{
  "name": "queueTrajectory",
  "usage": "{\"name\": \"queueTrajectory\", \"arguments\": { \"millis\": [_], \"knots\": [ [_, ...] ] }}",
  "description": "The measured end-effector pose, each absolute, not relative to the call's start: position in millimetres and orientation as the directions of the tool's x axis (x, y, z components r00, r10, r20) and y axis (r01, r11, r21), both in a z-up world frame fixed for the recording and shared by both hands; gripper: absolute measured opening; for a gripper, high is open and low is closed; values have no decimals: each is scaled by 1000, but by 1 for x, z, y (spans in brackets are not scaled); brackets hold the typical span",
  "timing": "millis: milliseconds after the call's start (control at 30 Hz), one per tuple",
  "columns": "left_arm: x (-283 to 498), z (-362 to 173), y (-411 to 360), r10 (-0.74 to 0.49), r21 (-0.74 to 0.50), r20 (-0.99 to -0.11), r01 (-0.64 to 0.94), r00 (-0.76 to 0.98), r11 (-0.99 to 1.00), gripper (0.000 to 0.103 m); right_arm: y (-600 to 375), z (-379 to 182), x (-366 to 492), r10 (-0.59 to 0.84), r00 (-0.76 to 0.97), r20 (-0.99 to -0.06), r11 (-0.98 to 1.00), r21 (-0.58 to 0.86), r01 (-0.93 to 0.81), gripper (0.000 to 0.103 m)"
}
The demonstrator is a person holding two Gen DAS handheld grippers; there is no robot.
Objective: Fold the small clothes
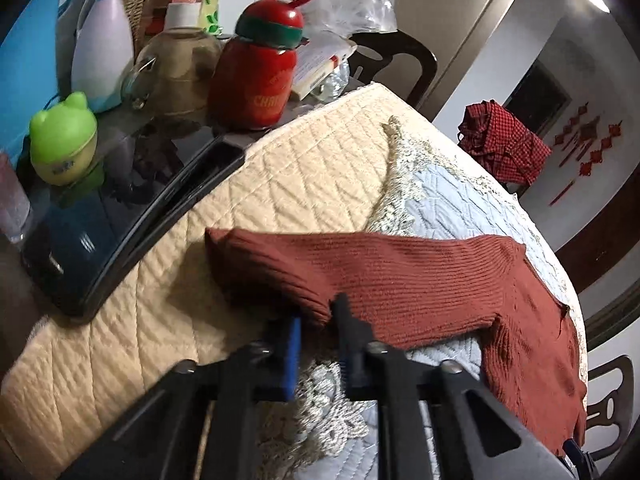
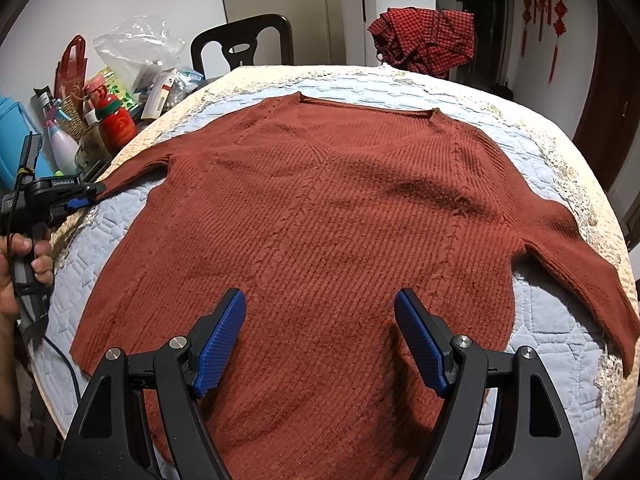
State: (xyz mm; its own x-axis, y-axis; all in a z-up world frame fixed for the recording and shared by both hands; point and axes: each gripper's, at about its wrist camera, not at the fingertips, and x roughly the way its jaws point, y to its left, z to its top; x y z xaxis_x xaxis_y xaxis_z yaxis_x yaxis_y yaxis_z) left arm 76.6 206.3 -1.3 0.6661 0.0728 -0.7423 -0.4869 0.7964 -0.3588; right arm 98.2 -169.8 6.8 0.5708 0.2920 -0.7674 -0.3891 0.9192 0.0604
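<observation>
Left tongs (image 1: 316,316) are pinching the sweater (image 2: 320,216) sleeve cuff at the bench (image 2: 560,336) edge; right tongs (image 2: 320,308) are hovering wide open; "CHRIS…" bottle (image 1: 256,80).

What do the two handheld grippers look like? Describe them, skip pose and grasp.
Both are black plastic frames with silver pivot bolts and textured blue finger pads. The right gripper shows broad angular arms. The left gripper carries a white-lettered label and a black cable, gripped by a bare hand with no sleeve visible.
</observation>
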Motion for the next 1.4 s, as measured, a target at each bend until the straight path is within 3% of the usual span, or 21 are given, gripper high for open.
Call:
{"name": "queueTrajectory", "arguments": {
  "millis": [200, 433, 700, 767, 900, 1000, 1100, 1200, 1267, 1400],
  "knots": [
    [94, 44, 175, 62, -323, -661, -359, 747, 876, 11, -175, 10, 99, 304, 581, -755, 922, 81, -378, 77],
    [136, 85, 81, -143, -287, -592, -42, 793, 957, 11, -190, 11, 98, 307, 592, -745, 933, 113, -342, 77],
    [179, 45, -16, -426, -344, -668, 254, 611, 904, 13, -222, 14, 103, 292, 606, -740, 953, 173, -249, 77],
    [184, 33, -22, -453, -369, -691, 264, 563, 891, 19, -230, 16, 104, 296, 611, -734, 954, 193, -231, 77],
    [171, 39, -8, -501, -417, -644, 283, 578, 864, 49, -237, 19, 110, 310, 618, -722, 951, 225, -213, 77],
    [157, 54, 7, -485, -404, -598, 283, 638, 870, 53, -233, 22, 118, 337, 609, -718, 942, 254, -221, 77],
    [156, 56, 29, -398, -355, -607, 214, 688, 910, 53, -220, 28, 128, 393, 598, -698, 919, 292, -264, 73],
    [162, 47, 53, -330, -341, -639, 129, 695, 931, 53, -201, 27, 144, 426, 575, -698, 904, 304, -300, 64],
    [164, 39, 65, -306, -343, -652, 90, 693, 935, 53, -190, 20, 160, 437, 543, -717, 898, 317, -305, 52],
    [160, 27, 74, -302, -345, -663, 78, 686, 935, 52, -179, 2, 191, 450, 473, -758, 892, 360, -272, 46]
  ]
}}
